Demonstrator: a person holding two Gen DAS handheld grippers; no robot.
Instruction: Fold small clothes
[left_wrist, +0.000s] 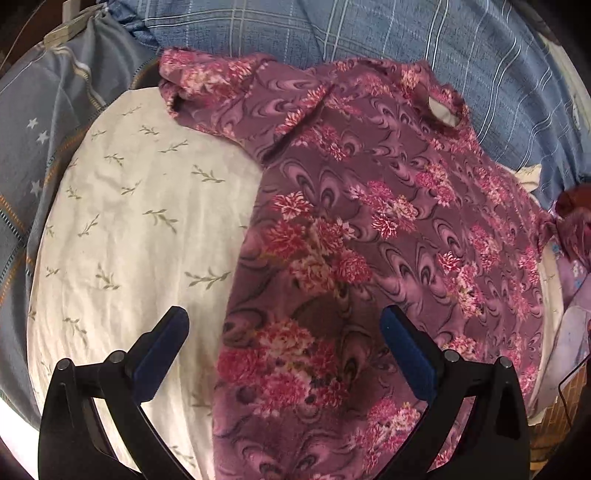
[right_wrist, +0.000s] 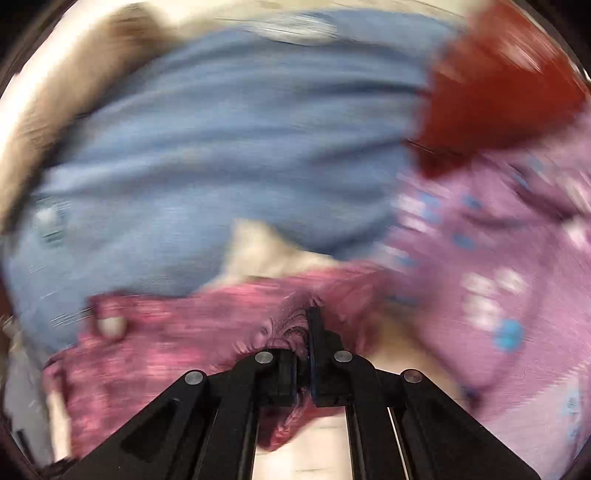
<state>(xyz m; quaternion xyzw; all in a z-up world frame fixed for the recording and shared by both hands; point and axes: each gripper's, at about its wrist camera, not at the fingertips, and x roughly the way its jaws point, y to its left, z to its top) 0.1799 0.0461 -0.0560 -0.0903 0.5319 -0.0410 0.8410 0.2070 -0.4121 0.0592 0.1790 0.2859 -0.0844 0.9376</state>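
I am working on a purple flowered shirt (left_wrist: 369, 221) that is lying spread on a cream sheet (left_wrist: 129, 221) on the bed, its collar toward the blue checked blanket (left_wrist: 332, 33). My right gripper (right_wrist: 308, 325) is pressed together and pinching a bunch of the shirt's cloth; that view is blurred. My left gripper (left_wrist: 284, 325) is hanging spread wide above the shirt's left edge, holding nothing. The cloth looks light, soft and limp, so I think it is better to pinch near an edge or seam.

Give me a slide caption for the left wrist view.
Open left gripper above a floral top spread on a cream sheet.
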